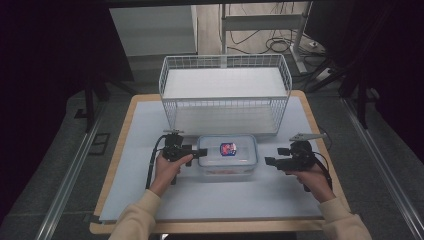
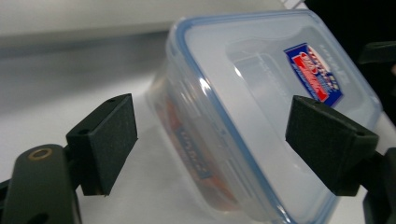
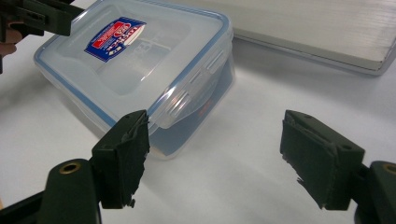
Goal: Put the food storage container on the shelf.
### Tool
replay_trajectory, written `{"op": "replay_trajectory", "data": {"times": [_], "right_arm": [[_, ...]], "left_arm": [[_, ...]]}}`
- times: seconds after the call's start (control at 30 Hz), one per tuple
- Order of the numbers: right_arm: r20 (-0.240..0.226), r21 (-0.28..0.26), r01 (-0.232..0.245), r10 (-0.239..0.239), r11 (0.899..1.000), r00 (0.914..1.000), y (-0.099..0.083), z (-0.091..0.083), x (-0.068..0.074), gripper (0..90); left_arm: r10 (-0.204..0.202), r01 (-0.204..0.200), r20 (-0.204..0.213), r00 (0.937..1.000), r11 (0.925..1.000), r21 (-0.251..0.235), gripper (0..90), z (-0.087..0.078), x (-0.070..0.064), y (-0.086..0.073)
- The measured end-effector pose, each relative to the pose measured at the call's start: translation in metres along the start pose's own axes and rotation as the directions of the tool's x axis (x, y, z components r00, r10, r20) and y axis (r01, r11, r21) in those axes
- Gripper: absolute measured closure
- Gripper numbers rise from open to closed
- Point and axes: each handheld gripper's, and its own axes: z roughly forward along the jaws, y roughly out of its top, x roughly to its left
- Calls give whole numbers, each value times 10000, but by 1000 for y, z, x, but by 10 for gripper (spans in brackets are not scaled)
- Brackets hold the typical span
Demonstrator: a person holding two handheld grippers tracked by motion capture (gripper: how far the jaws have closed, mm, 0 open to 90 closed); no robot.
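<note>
A white-topped table (image 1: 150,200) carries everything, and at its far side stands a white wire basket (image 1: 225,95) with a flat white board on its floor. Just in front of the basket, near the middle of the table, sits a clear plastic food box (image 1: 227,157) with a blue-rimmed snap lid and a red and blue label on top; something reddish shows through its wall. The left gripper (image 1: 200,153) is at the box's left end, its jaws spread wide with the box's corner between them, one pad over the lid and the other off to the side, neither clearly pressing on it. The right gripper (image 1: 269,161) hovers just beside the box's right end, jaws released and wide apart, with one pad close to the lid's side latch
</note>
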Motion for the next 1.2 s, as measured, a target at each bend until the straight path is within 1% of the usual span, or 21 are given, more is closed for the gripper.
{"op": "replay_trajectory", "data": {"times": [0.07,0.13,0.2,0.23,0.3,0.33,0.47,0.53,0.57,0.63,0.77,0.83,0.93,1.0,1.07,1.13,1.2], "right_arm": [[15,14,9,-9,10000,10000,0,0,1,237],[38,32,31,-31,10000,10000,0,0,1,237],[37,34,31,-31,10000,10000,0,0,1,237],[56,31,23,-23,10000,10000,0,1,1,237],[59,53,20,-21,10000,10000,0,1,0,237],[58,60,17,-18,10000,10000,0,1,0,237],[49,76,16,-17,10000,10000,0,1,1,237],[52,113,-4,4,9999,10000,1,2,1,237],[-35,120,-17,17,9999,10000,2,4,2,237],[-69,115,-55,56,9999,10000,3,5,3,237],[-439,86,-247,250,9997,9987,11,10,6,232],[-647,115,-366,373,9993,9972,17,16,6,222],[-983,230,-664,684,9975,9928,22,25,6,214],[-1099,403,-796,836,9960,9904,27,33,5,204],[-1223,443,-1080,1127,9932,9861,31,42,3,196],[-1277,762,-1193,1283,9899,9835,32,52,1,182],[-1488,860,-1482,1598,9852,9759,32,59,-2,180]], "left_arm": [[-149,147,192,9997,9998,98,167,1,0,0],[-322,308,535,9980,9992,254,169,3,2,-1],[-484,443,920,9946,9980,461,174,5,4,-2],[-583,527,1130,9919,9973,516,179,7,4,-3],[-724,642,1395,9876,9960,628,193,9,4,-4],[-705,610,1509,9860,9959,669,205,9,4,-4],[-802,712,1571,9843,9955,619,234,7,5,-4],[-905,819,1676,9817,9950,576,271,6,7,-5],[-959,869,1741,9800,9945,589,285,5,9,-5],[-1023,937,1813,9781,9940,557,291,5,10,-5],[-1022,938,1810,9781,9941,546,294,5,10,-5],[-996,908,1820,9782,9943,559,294,5,10,-5],[-1010,927,1806,9784,9942,543,294,5,10,-5],[-1005,922,1804,9784,9943,538,294,5,10,-5],[-992,909,1785,9789,9944,543,294,5,10,-5],[-998,917,1803,9785,9944,527,294,5,10,-5],[-989,908,1800,9787,9945,527,294,5,10,-5]]}}
